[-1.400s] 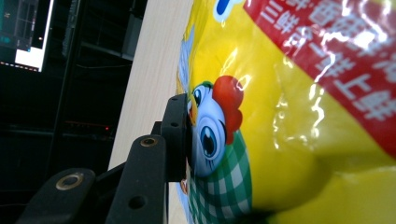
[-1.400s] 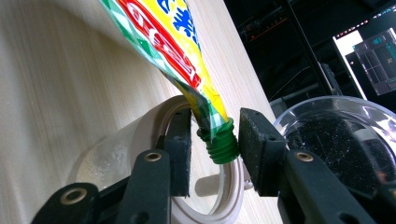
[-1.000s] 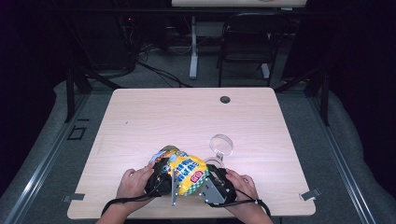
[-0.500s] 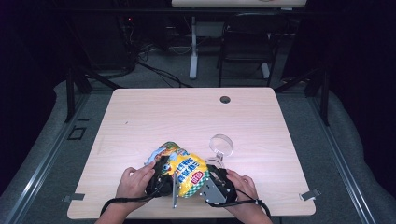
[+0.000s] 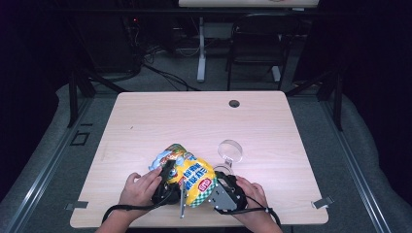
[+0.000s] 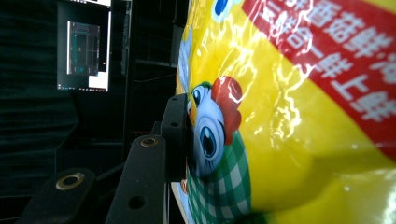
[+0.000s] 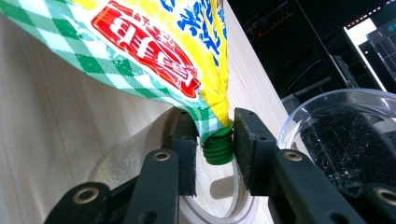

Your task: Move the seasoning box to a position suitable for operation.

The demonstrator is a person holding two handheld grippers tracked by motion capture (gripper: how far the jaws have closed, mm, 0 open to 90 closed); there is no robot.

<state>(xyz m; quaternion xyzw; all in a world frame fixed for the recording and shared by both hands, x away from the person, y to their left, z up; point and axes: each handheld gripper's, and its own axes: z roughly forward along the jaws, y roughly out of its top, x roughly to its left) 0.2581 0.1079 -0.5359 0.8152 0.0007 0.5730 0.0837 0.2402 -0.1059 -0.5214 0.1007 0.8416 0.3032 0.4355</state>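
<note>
A yellow snack pouch (image 5: 194, 177) with a cartoon chicken, red label and green-checked end is held off the table between both hands. My left gripper (image 5: 171, 180) is shut on the pouch's side; in the left gripper view one black finger (image 6: 175, 135) presses flat against the pouch (image 6: 280, 116), and the other finger is hidden behind it. My right gripper (image 7: 215, 122) is shut on the pouch's checked corner where the green screw spout (image 7: 218, 150) sticks out. In the high view the right gripper (image 5: 217, 187) sits at the pouch's right end.
A clear round cup (image 5: 231, 149) stands on the wooden table (image 5: 204, 121) just beyond the right hand, large in the right gripper view (image 7: 336, 135). A second clear round rim (image 7: 140, 154) lies under the spout. A cable grommet (image 5: 234, 103) marks the table's far side.
</note>
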